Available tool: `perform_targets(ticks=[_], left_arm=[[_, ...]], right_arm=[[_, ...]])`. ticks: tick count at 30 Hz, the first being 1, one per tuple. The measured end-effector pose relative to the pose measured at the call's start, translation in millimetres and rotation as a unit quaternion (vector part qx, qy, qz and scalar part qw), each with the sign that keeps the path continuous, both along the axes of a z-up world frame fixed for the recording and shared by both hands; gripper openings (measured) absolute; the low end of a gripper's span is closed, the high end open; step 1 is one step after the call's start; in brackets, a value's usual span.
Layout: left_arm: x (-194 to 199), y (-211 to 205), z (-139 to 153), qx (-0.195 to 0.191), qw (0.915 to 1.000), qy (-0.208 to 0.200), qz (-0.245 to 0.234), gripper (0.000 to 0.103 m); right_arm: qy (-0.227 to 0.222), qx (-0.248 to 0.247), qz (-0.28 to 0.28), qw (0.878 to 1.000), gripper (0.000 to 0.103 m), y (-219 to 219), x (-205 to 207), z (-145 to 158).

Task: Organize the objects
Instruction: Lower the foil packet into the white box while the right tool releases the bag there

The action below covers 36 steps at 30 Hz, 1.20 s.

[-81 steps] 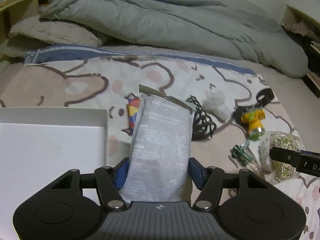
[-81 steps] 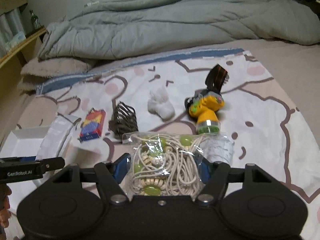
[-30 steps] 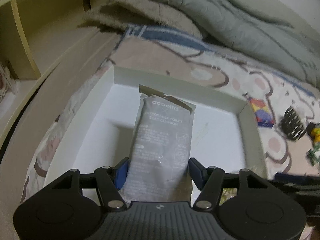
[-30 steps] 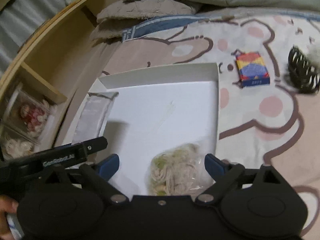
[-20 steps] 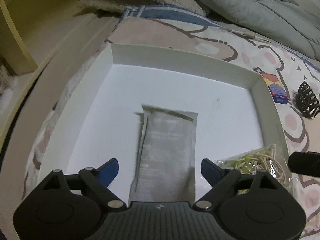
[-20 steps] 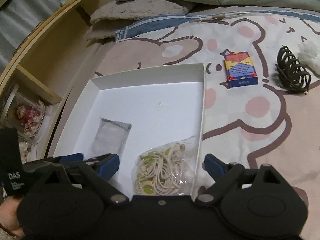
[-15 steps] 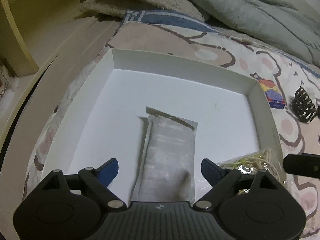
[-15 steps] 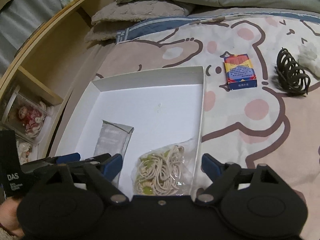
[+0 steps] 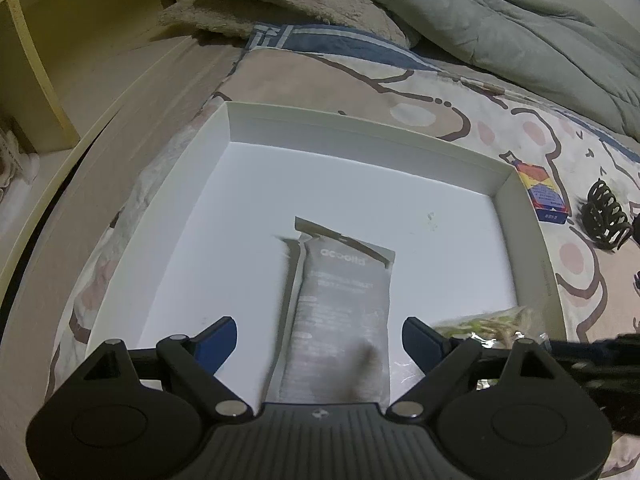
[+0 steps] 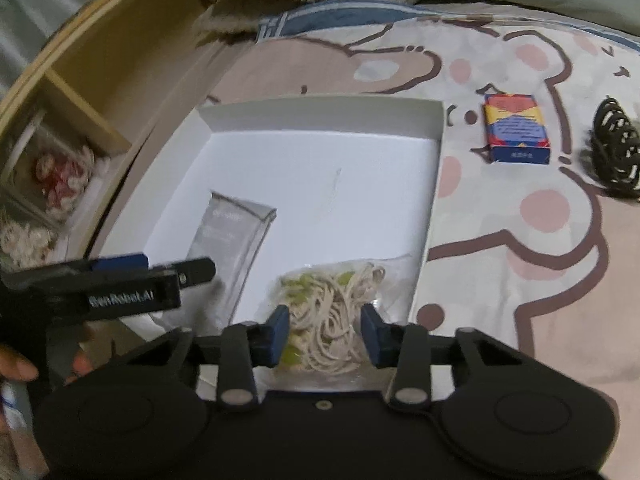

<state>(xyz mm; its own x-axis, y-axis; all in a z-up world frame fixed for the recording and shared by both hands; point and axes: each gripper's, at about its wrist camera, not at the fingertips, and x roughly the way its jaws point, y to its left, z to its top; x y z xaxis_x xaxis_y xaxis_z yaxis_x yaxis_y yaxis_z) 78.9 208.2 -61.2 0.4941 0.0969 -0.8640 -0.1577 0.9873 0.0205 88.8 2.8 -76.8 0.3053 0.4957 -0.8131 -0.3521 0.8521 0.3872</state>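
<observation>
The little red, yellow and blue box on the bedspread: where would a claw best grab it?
Probably across its two long sides, coming straight down from above. The box lies flat, face up, on the bedspread, so only its sides offer opposing faces. The cloth looks bare along both long sides: the white tray and the black hair clip lie apart from it.

The grey packet's [image 9: 340, 320] near end is hidden behind the left gripper's body; its small print is blurred; the bagged cord [image 10: 328, 320] near the white box's [image 10: 320, 116] right wall is partly covered and smeared.
</observation>
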Motion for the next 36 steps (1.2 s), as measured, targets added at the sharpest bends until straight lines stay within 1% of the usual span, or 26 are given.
perform_targets(ticks=[3, 5, 7, 11, 14, 19, 21, 23, 25, 26, 28, 29, 31, 36], left_arm=[[0, -1, 0, 0.0, 1.0, 0.001, -0.002, 0.09], [-1, -1, 1, 0.001, 1.0, 0.001, -0.003, 0.09], [-1, -1, 2, 0.0, 1.0, 0.0, -0.002, 0.09], [-1, 0, 3, -0.002, 1.0, -0.001, 0.003, 0.09], [-3, 0, 5, -0.004, 1.0, -0.004, 0.006, 0.09], [-8, 0, 12, -0.011, 0.9998, -0.01, 0.01, 0.09], [-9, -1, 15, -0.012, 0.9998, -0.012, 0.01, 0.09], [-11, -2, 17, -0.012, 0.9998, -0.014, 0.009, 0.09], [-14, -4, 20, -0.013, 0.9998, -0.015, 0.007, 0.09], [-15, -5, 21, -0.013, 0.9998, -0.016, 0.006, 0.09], [-17, -6, 23, -0.013, 0.9998, -0.017, 0.004, 0.091], [-18, -7, 24, -0.012, 0.9998, -0.018, 0.003, 0.091], [-21, -7, 26, -0.011, 0.9997, -0.019, 0.004, 0.093], [-28, -8, 33, -0.015, 0.9996, -0.023, 0.007, 0.098]], right_arm=[[0.013, 0.0, 0.015, 1.0, 0.033, 7, -2, -9], [0.012, -0.002, 0.026, 1.0, 0.033, 11, -4, -12], [0.004, -0.004, 0.031, 0.999, 0.033, 12, -5, -8], [-0.005, 0.001, 0.021, 1.0, 0.034, 4, -3, 2], [-0.016, 0.007, 0.01, 1.0, 0.037, -6, -1, 11], [-0.059, 0.009, 0.003, 0.998, 0.048, -19, 1, 26], [-0.068, 0.007, 0.001, 0.998, 0.049, -23, 2, 29], [-0.073, 0.005, 0.002, 0.997, 0.054, -26, 2, 31], [-0.079, 0.001, 0.001, 0.997, 0.063, -29, 1, 32], [-0.082, -0.002, 0.001, 0.997, 0.065, -30, 1, 33], [-0.09, -0.009, 0.002, 0.996, 0.074, -32, -1, 35], [-0.094, -0.011, 0.003, 0.996, 0.075, -33, -2, 35], [-0.099, -0.013, 0.005, 0.995, 0.083, -36, -3, 37], [-0.111, -0.022, 0.004, 0.994, 0.092, -43, -7, 40]])
